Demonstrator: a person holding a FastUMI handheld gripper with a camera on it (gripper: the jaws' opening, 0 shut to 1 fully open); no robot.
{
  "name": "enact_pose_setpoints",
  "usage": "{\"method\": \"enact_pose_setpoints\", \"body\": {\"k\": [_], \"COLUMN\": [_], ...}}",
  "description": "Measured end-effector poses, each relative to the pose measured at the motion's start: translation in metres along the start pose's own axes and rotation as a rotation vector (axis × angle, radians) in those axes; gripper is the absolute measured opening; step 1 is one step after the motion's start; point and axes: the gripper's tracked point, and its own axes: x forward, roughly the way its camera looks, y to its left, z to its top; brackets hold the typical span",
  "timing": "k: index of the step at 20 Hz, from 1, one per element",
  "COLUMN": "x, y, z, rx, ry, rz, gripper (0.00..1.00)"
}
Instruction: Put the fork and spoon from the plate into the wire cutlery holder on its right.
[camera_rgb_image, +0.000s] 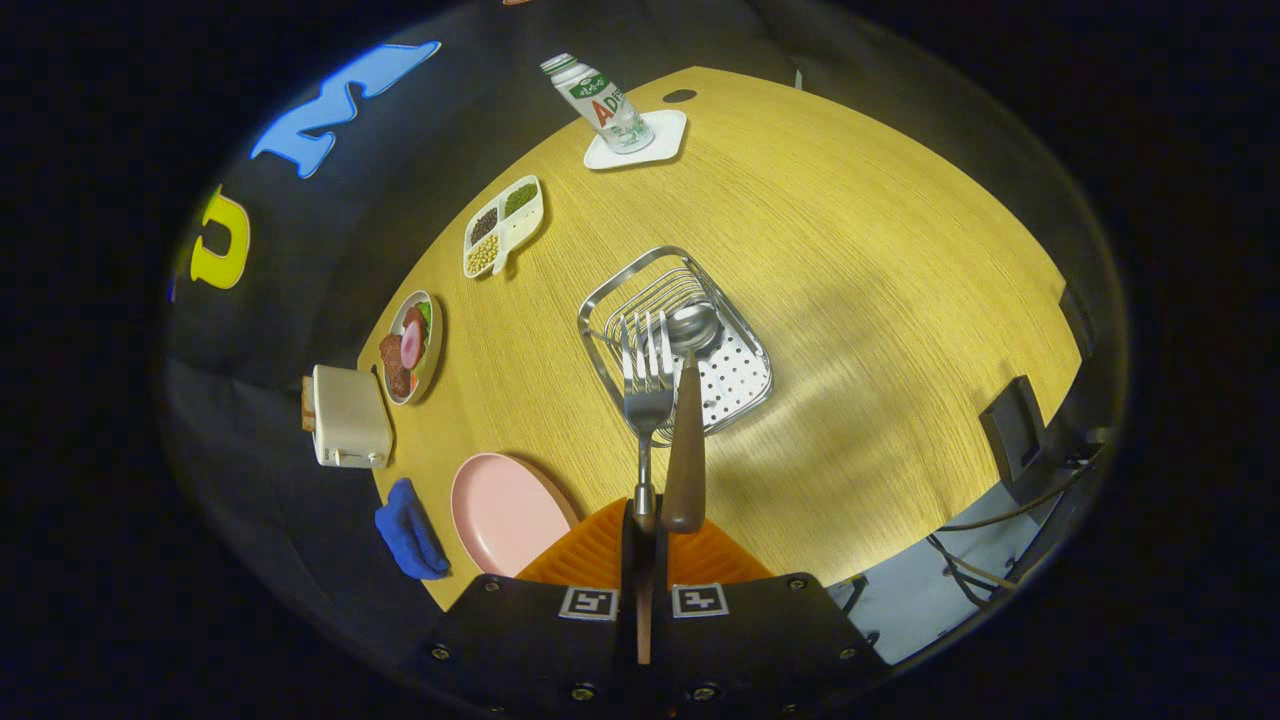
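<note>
The tool (646, 520) is pinched on the steel fork (647, 385) by its slim handle, its fingers pressed close together. The fork's long axis runs straight away from the fingers, tines pointing far, over the near rim of the shiny wire cutlery holder (610, 290). The wooden-handled spoon (688, 420) lies alongside on the right, its bowl inside the holder above the perforated tray. The smooth pink oval plate (500, 510) sits near left on the wood-grain desk (850, 300).

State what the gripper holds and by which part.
The gripper is shut on the fork handle; the spoon handle lies beside it, its grip unclear.
</note>
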Motion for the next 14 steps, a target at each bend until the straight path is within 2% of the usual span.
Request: {"method": "enact_pose_setpoints", "body": {"k": [11,14], "x": [-0.003,-0.008], "y": [0.005,0.005], "z": [0.007,0.013], "rx": [0.08,0.11], "ry": [0.047,0.027], "rz": [0.007,0.019], "gripper": [0.06,0.11]}}
